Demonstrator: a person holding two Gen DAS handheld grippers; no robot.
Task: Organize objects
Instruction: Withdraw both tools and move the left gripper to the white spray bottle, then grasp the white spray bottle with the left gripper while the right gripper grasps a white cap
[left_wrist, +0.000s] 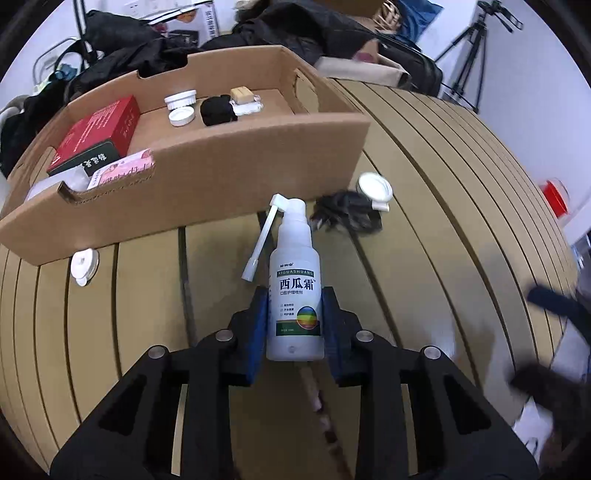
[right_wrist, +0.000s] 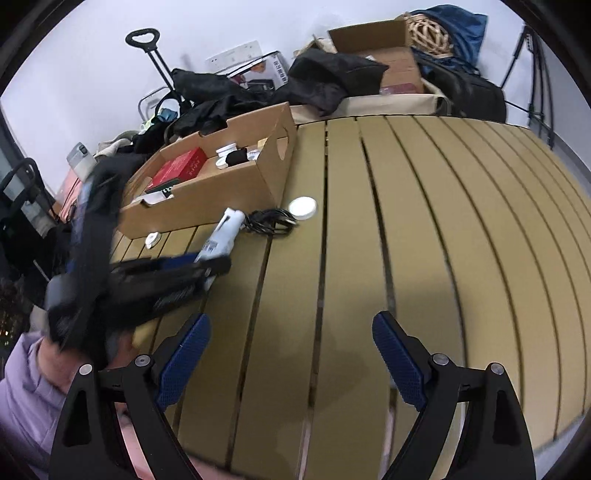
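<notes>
My left gripper (left_wrist: 294, 306) is shut on a white spray bottle (left_wrist: 295, 295) with a long nozzle, held above the slatted table; the bottle also shows in the right wrist view (right_wrist: 221, 236), with the left gripper (right_wrist: 207, 267) blurred around it. The cardboard box (left_wrist: 229, 162) stands just behind; it holds a red box (left_wrist: 99, 129), white lids (left_wrist: 181, 107), a black item (left_wrist: 218, 110) and a pink packet (left_wrist: 125, 170). A black cable bundle (left_wrist: 347, 214) and a white round lid (left_wrist: 375, 186) lie right of the bottle. My right gripper (right_wrist: 291, 354) is open and empty over the table.
A small white cap (left_wrist: 84, 264) lies at the box's front left corner. The slatted wooden table (right_wrist: 424, 240) stretches to the right. Dark bags and clothes (right_wrist: 314, 81), another cardboard box (right_wrist: 380, 48) and a tripod (left_wrist: 476, 48) stand behind the table.
</notes>
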